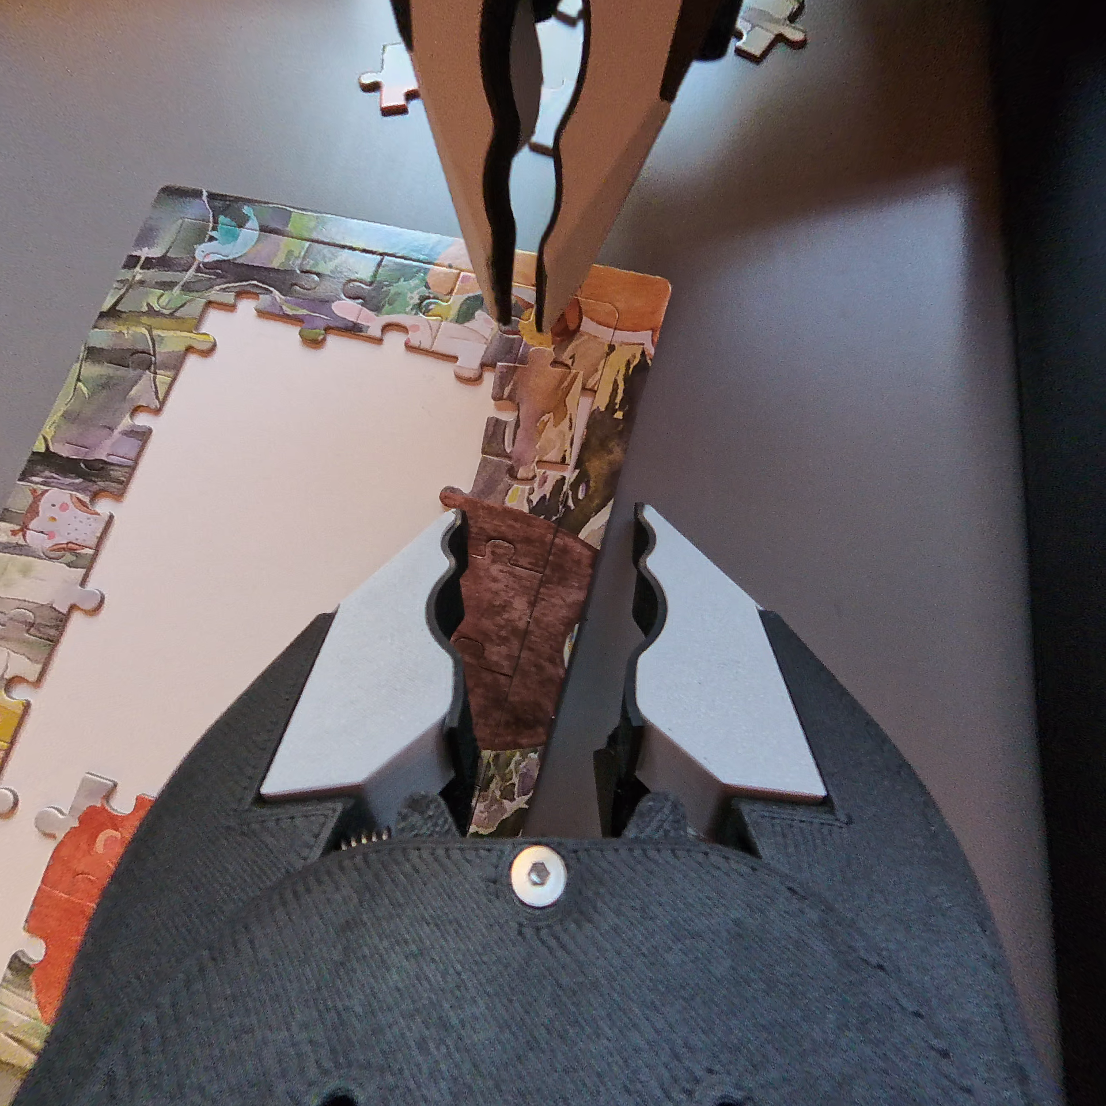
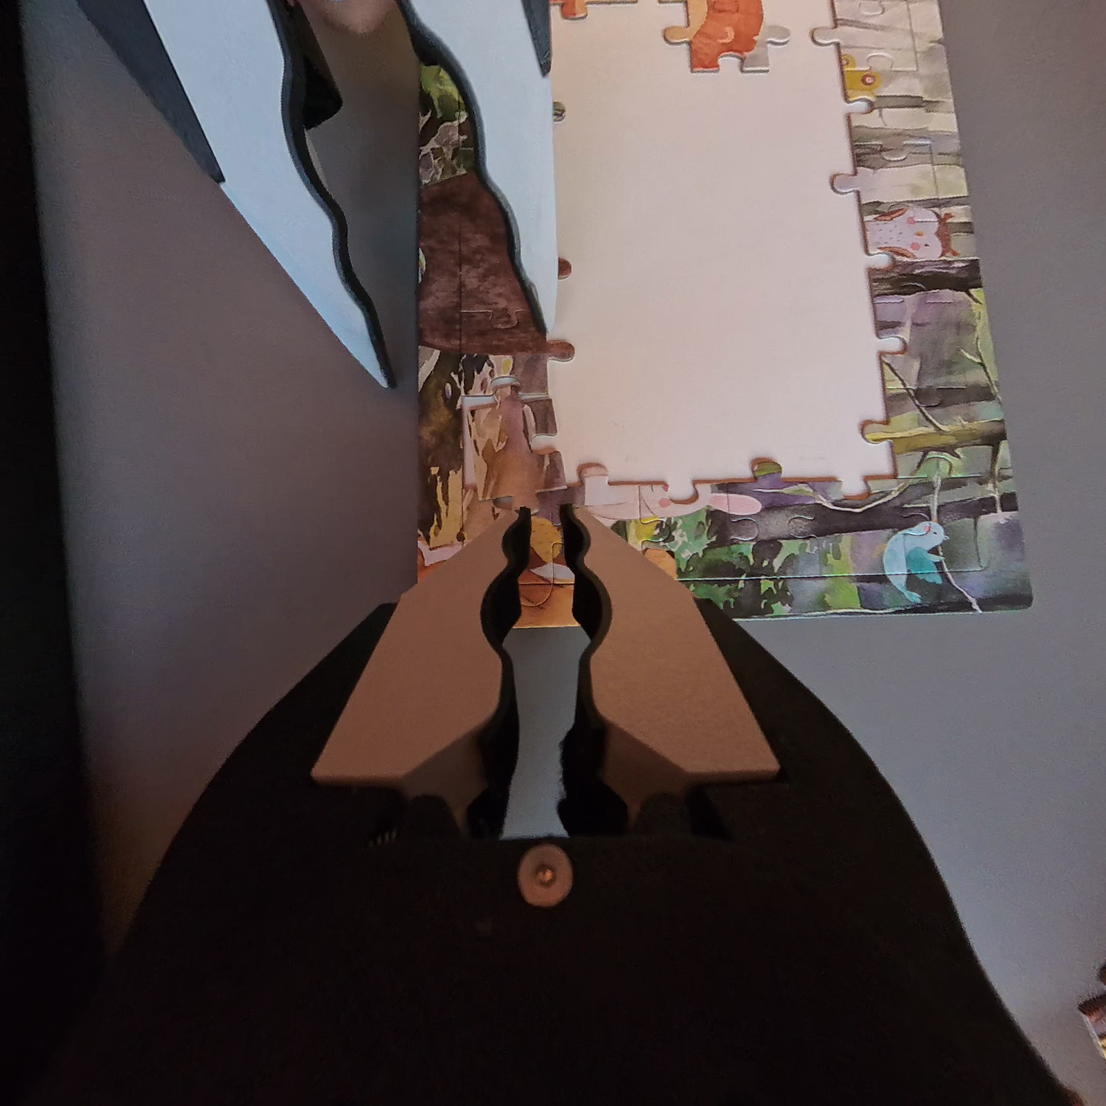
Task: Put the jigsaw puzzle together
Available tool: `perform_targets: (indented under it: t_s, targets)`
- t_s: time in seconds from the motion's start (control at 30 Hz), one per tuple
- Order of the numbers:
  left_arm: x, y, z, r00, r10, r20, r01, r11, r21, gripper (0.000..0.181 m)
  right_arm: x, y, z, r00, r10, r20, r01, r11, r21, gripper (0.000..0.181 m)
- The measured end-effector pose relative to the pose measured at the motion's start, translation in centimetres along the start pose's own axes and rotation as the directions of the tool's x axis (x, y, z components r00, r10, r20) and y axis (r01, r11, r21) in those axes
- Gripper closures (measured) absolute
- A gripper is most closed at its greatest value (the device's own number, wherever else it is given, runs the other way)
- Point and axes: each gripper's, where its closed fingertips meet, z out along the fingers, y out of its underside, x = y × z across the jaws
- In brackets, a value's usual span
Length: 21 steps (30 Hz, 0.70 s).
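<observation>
The jigsaw puzzle [image 1: 119, 371] lies on a grey table, its border joined around a bare white backing board [image 1: 299, 479]. My left gripper [image 1: 547, 514] is open and empty, and its fingers straddle the puzzle's right edge over the brown pieces [image 1: 520, 622]. My right gripper [image 1: 520, 323] reaches in from the top, nearly shut with a narrow gap and nothing held. Its tips rest on the pieces near the top right corner. In the right wrist view the right gripper [image 2: 544, 512] touches the puzzle [image 2: 933, 335] at that corner, and the left gripper [image 2: 464, 353] is opposite.
Loose pieces [image 1: 392, 78] lie on the table beyond the puzzle, another at the far right [image 1: 769, 36]. Orange pieces [image 1: 78, 886] sit joined at the lower left border. A dark table edge [image 1: 1053, 538] runs down the right side.
</observation>
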Motion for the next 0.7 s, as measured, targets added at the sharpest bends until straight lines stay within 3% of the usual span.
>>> perform_targets:
  t_s: [0.7]
  targets:
    - [-0.5,0.1,0.0,1.000,-0.025,0.005,0.025,0.999,0.026,0.135,-1.3,0.1,0.9,0.994,0.041,0.101,-0.041,0.999,0.001,0.176]
